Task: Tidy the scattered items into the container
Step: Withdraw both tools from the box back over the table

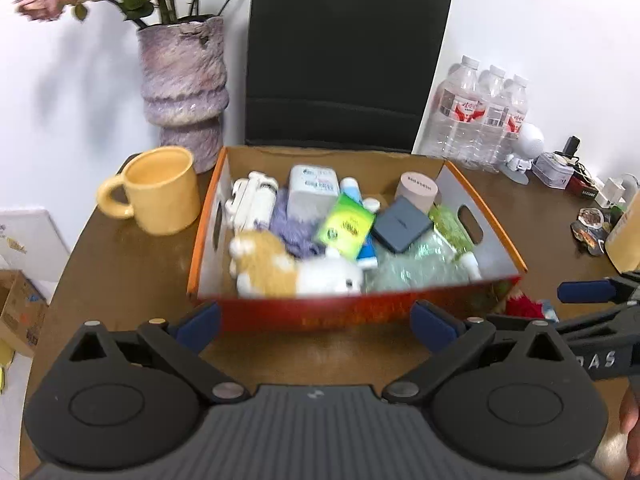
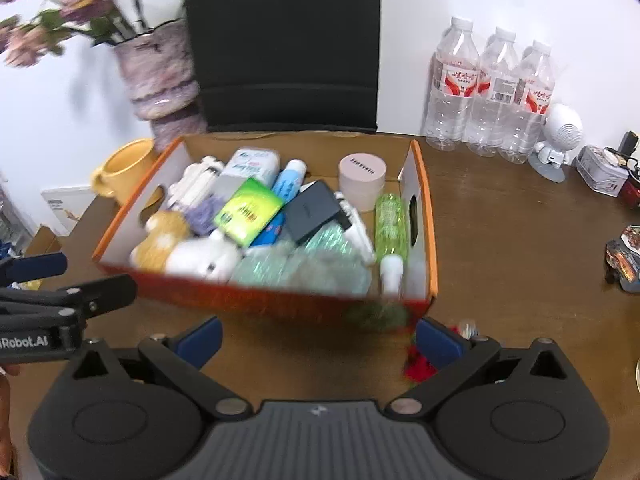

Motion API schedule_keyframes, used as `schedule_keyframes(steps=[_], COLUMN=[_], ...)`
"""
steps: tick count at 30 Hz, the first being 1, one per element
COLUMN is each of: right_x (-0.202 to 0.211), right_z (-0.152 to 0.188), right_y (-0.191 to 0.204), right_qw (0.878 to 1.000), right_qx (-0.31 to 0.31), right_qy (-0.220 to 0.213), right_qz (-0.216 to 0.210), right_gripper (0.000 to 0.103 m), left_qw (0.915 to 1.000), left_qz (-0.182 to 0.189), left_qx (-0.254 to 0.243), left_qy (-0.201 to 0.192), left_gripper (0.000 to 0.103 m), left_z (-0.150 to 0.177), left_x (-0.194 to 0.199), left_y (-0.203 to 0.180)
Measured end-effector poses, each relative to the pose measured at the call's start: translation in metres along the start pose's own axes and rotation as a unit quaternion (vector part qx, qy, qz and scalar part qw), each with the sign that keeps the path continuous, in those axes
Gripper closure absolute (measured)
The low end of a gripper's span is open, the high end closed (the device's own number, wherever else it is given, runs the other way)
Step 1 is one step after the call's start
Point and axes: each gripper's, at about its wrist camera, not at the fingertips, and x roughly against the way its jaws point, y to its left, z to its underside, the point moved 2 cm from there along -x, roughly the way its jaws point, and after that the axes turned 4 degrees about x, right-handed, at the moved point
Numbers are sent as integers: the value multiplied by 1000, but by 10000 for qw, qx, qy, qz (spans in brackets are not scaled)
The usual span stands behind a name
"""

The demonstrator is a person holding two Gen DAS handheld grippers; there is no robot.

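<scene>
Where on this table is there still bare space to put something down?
Bare wood lies right of the orange box, before the water bottles. Another strip runs between the box front and the open left gripper. The box interior is crowded, as is the far right edge.
</scene>
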Motion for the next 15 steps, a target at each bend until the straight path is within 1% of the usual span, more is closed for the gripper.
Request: schedule_keyframes(steps=[2, 5, 7, 10, 11, 13, 15], right_x=[8, 17, 22, 33, 34, 36, 35], right_z=[16, 45, 67, 103, 115, 137, 155], right_y=[6, 10, 10, 10, 11, 13, 14], right_qw=[9999, 9995, 9986, 9927, 9907, 9876, 9870], right_qx=[33, 182, 311, 269, 290, 393, 500], right_qy=[-101, -249, -424, -1109, -1247, -1418, -1463], right_qz=[89, 23, 88, 403, 465, 544, 451], right_gripper=[0, 0, 0, 0, 0, 0, 0], left_qw=[9998, 9993, 9984, 9966, 9957, 9933, 9922], left_qz=[-104, -75, -34, 38, 22, 155, 284], left_qx=[-24, -83, -71, 146, 240, 359, 374], left_qy=[-154, -368, -567, -810, -897, -1085, -1152], left_gripper=[0, 0, 0, 0, 0, 0, 0], left_z=[15, 46, 66, 97, 109, 131, 146], left_x=[10, 23, 28, 34, 36, 41, 42], left_y=[-2, -5, -5, -4, -4, -4, -4])
